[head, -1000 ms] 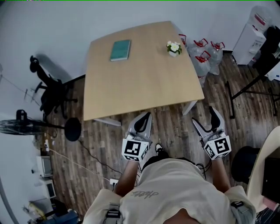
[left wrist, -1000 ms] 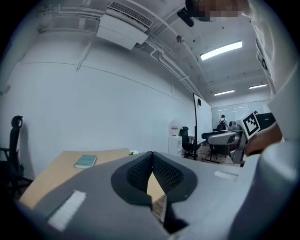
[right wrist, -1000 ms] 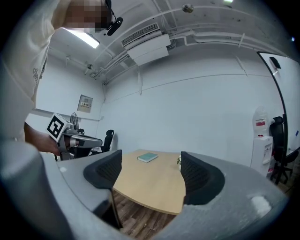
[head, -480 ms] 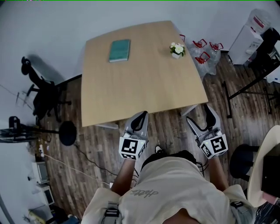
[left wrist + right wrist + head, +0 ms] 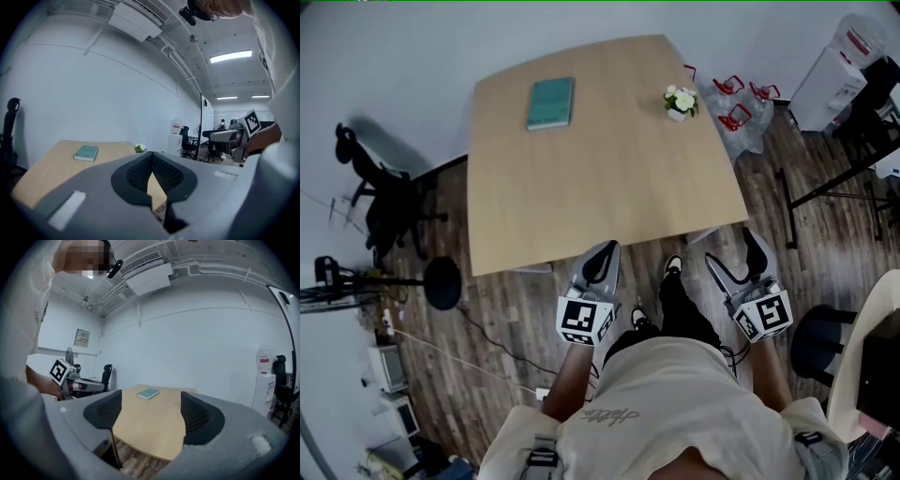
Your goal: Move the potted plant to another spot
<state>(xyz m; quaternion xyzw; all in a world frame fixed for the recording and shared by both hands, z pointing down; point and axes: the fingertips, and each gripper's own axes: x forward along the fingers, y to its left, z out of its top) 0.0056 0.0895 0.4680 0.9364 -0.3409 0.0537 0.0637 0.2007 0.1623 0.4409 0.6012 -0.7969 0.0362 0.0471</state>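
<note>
I'm short of the desk (image 5: 609, 178), with both grippers held low near my body and neither over the top yet. The potted plant (image 5: 679, 100), white flowers in a small white pot, stands at the far right corner of the desk, near its edge and well apart from both grippers. A teal book (image 5: 550, 102) lies on the far left side, well apart from the plant. My left gripper (image 5: 600, 264) has its jaws pressed together with nothing between them. My right gripper (image 5: 738, 264) has its jaws spread wide and empty, with the desk showing through the gap.

I judge the step in hand to be the approach. The right gripper seems the natural choice, since it is on the plant's side and ready to take something. I'd move in along the right edge, bring the jaws level with the pot rather than the flowers, straddle it squarely and close on its wall below the rim so it lifts upright. The pot looks small and light, so a skewed grip could tip it off the corner.

As for writing, the water dispenser (image 5: 839, 66) has a red label I can't read, the print on my shirt (image 5: 675, 403) is too small to read, and the marker cubes carry only square patterns
</note>
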